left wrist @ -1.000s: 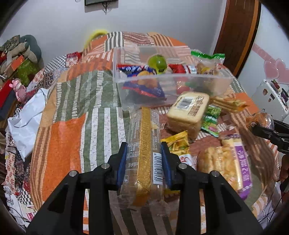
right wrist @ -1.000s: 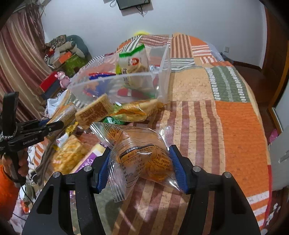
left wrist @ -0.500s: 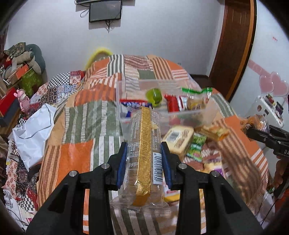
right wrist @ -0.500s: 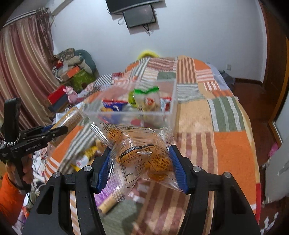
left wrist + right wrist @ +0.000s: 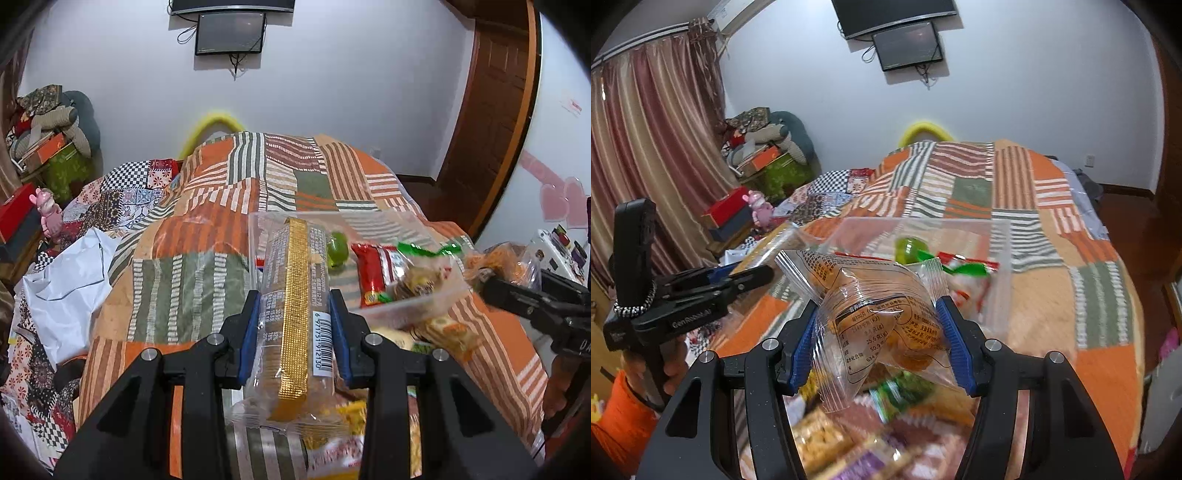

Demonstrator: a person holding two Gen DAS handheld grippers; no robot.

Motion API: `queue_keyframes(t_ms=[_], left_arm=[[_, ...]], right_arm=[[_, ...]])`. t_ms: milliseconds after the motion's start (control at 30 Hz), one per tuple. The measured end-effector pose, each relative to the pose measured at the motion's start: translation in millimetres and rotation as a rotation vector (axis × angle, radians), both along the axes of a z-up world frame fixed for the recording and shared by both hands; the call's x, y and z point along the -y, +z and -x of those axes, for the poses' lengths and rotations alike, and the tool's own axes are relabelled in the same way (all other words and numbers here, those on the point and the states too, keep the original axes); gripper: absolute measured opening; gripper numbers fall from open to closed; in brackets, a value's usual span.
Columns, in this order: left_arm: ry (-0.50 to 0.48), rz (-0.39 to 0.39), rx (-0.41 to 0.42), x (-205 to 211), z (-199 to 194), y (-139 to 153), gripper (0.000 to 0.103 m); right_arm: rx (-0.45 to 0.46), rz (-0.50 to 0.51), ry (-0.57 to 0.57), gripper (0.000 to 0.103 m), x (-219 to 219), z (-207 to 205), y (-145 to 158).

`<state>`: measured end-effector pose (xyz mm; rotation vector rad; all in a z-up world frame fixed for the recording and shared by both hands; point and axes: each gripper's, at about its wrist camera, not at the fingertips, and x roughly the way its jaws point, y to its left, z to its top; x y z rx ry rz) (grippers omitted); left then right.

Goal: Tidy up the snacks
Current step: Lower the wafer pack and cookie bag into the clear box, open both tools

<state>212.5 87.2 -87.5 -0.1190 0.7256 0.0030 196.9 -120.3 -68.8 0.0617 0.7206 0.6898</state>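
The left gripper [image 5: 293,325] is clamping a long clear cracker pack [image 5: 295,317] with a gold strip between its blue pads, the pack lying lengthwise along the fingers and sticking out ahead toward the clear plastic bin [image 5: 417,302]. To its left the patchwork quilt [image 5: 177,273] is lying bare as far as a white bag [image 5: 62,288] at the bed's edge. The right gripper [image 5: 879,343] is pinching a puffy clear bag of orange snacks [image 5: 882,314] across its width, jaws about half apart. The bin [image 5: 997,236] is sitting just beyond it with a green round item [image 5: 908,249] and red packets inside. Loose snack packs are lying blurred beneath both tools. To the right the quilt [image 5: 1100,314] is running open to the bed's edge.
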Motion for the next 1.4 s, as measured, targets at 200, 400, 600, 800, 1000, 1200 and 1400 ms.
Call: queue_keyframes(t_ms=[200, 400, 600, 800, 1000, 1200, 1400], left_arm=[[0.003, -0.006, 0.002, -4.2, -24.5, -2.7, 0.035], [-0.002, -0.001, -0.004, -6.4, -45.5, -8.4, 0.035], [-0.004, 0.009, -0.025, -8.7, -69.4, -19.4, 0.035], [0.002, 0.039, -0.063, -15.9, -90.5, -34.5, 0.035], [0.019, 0.040, -0.084, -19.2, -101.1, -46.9, 0.036], [0.023, 0.030, -0.060, -17.2, -97.0, -43.5, 0.035], [0.006, 0.009, -0.062, -10.5, -83.3, -32.1, 0.036]], right_arm=[[-0.005, 0.062, 0.037, 0.057, -32.8, -19.2, -9.6], [-0.032, 0.115, 0.054, 0.057, -55.0, -40.4, -23.2], [-0.056, 0.159, 0.055, 0.057, -65.7, -57.3, -32.5], [-0.074, 0.196, 0.042, 0.058, -70.9, -70.6, -42.8], [-0.100, 0.244, 0.029, 0.059, -74.6, -76.5, -51.3], [-0.106, 0.262, 0.019, 0.062, -73.7, -76.5, -52.5], [-0.134, 0.209, 0.023, 0.069, -65.8, -70.5, -45.5]])
